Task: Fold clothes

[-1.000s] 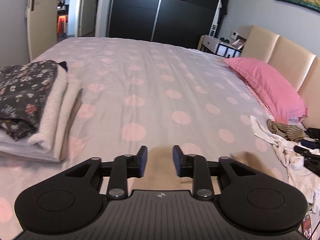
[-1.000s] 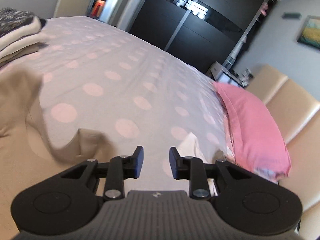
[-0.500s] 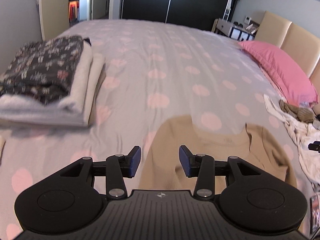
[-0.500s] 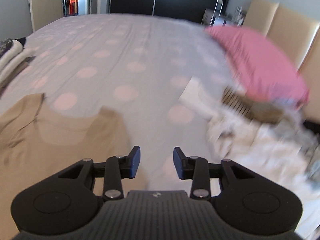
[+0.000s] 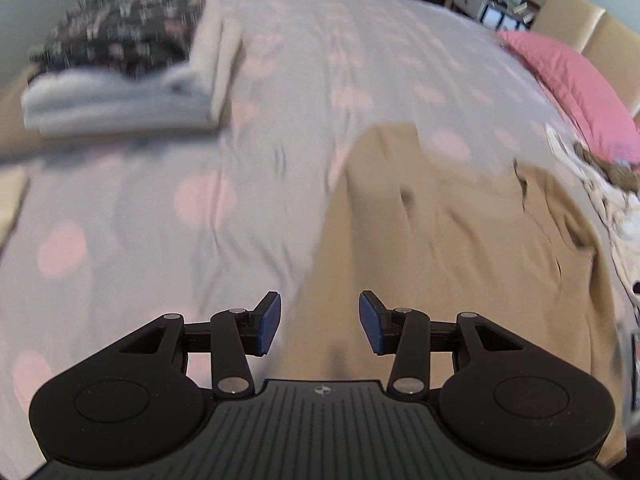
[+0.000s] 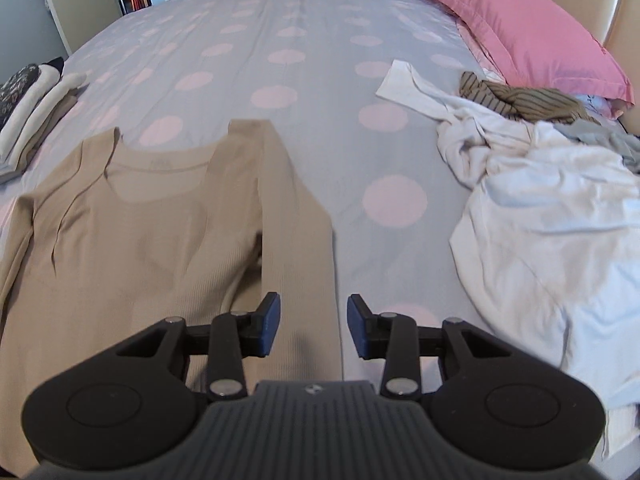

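Observation:
A beige long-sleeved top [image 6: 140, 240] lies flat on the bed, neckline pointing away from me. One sleeve [image 6: 280, 200] runs straight up along its right side. My right gripper [image 6: 313, 326] hovers open over that sleeve's outer edge, with nothing pinched between the blue pads. In the blurred left wrist view the same top [image 5: 460, 240] spreads to the right. My left gripper [image 5: 319, 322] hangs open above its left edge, and its pads grip nothing.
A stack of folded clothes [image 5: 128, 68] with a dark floral piece on top sits at the bed's left side [image 6: 24, 108]. A heap of unfolded white and striped clothes [image 6: 540, 184] lies right, below a pink pillow [image 6: 520, 28]. The spotted grey bedcover [image 6: 300, 40] stretches beyond.
Both grippers have tipped downward and sunk toward the bed. The beige top, bunched and moving a second ago, now lies spread flat. Both pairs of jaws stand wider.

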`<action>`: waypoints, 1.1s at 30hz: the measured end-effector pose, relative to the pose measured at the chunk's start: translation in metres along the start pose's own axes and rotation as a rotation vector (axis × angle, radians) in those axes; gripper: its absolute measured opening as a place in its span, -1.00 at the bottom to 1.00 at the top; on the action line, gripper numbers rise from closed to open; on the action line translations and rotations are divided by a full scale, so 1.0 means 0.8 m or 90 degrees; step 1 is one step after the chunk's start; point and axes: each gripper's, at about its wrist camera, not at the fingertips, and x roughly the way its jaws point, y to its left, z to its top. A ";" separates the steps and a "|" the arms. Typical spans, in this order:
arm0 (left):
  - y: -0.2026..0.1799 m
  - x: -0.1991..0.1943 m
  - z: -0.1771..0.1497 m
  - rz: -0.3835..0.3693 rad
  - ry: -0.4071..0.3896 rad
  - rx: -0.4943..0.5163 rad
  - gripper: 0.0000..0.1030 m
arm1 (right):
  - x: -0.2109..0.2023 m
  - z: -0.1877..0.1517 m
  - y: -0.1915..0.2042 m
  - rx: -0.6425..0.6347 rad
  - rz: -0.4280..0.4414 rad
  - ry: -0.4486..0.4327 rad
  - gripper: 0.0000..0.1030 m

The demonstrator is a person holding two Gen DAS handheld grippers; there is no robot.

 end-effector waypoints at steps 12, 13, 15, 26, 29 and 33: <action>0.015 0.034 -0.082 0.030 0.128 -0.021 -0.17 | 0.004 -0.071 -0.036 0.083 0.034 0.057 -0.03; 0.016 0.035 -0.088 0.033 0.133 -0.020 -0.17 | 0.007 -0.077 -0.043 0.097 0.038 0.066 -0.03; 0.018 0.036 -0.099 0.039 0.140 -0.020 -0.16 | 0.012 -0.089 -0.055 0.126 0.050 0.082 -0.03; 0.008 0.032 -0.116 0.061 0.115 -0.020 -0.88 | 0.031 -0.124 -0.039 0.138 0.095 0.141 -0.83; 0.014 0.023 -0.111 0.041 0.100 -0.046 -0.97 | 0.019 -0.123 -0.035 0.137 0.081 0.122 -0.88; 0.026 0.003 -0.097 0.029 0.058 -0.092 -0.98 | 0.000 -0.112 -0.052 0.150 0.036 0.086 -0.89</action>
